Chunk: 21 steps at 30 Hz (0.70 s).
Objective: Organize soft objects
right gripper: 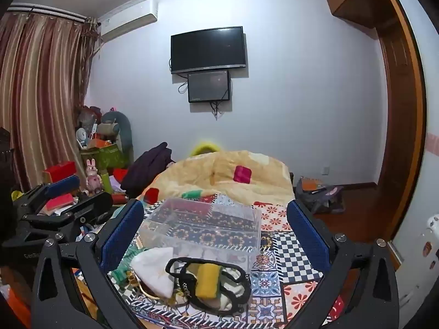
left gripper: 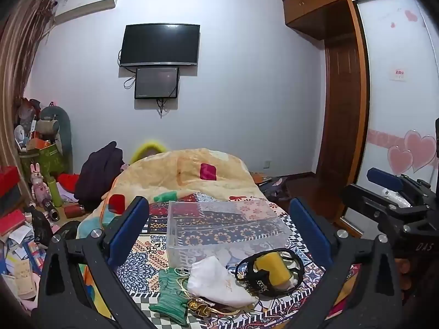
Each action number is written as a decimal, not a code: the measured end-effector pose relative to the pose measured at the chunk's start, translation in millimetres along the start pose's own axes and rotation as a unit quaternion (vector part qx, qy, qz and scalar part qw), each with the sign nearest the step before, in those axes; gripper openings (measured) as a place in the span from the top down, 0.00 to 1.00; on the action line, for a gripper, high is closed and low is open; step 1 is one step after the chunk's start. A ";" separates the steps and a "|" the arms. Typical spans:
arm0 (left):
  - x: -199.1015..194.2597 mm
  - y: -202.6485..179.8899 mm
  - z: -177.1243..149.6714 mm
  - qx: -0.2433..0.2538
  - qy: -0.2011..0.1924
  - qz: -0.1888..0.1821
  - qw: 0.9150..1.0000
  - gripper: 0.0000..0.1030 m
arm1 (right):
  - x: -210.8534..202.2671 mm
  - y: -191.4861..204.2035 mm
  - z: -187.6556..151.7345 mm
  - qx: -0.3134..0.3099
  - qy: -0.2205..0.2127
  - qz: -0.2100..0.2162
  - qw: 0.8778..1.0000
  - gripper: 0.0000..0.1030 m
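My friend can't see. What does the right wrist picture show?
The open right gripper faces a clear plastic box on a patterned bedspread. In front lie a white cloth, a green cloth and a yellow sponge.

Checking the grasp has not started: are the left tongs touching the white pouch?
Apart. The left wrist view shows the left tongs open wide, blue pads either side, with patterned bedspread visible between them and the white pouch.

green glove (left gripper: 170, 296), white pouch (left gripper: 219, 283) (yellow sponge (left gripper: 271, 268))
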<state>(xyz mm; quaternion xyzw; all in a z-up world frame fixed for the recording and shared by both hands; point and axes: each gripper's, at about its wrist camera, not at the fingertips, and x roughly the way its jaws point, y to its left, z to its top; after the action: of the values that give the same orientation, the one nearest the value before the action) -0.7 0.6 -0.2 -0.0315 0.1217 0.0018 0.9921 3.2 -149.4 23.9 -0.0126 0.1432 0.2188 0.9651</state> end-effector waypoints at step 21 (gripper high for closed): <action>-4.0 -1.2 0.6 0.007 0.000 -0.003 1.000 0.00 | -2.4 2.7 2.5 -0.003 -0.005 -0.003 1.000 0.00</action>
<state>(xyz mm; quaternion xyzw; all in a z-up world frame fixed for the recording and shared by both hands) -4.4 -0.5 1.4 -0.0248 0.1218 -0.0023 0.9922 0.6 -147.8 27.1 -0.0150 0.1381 0.2165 0.9663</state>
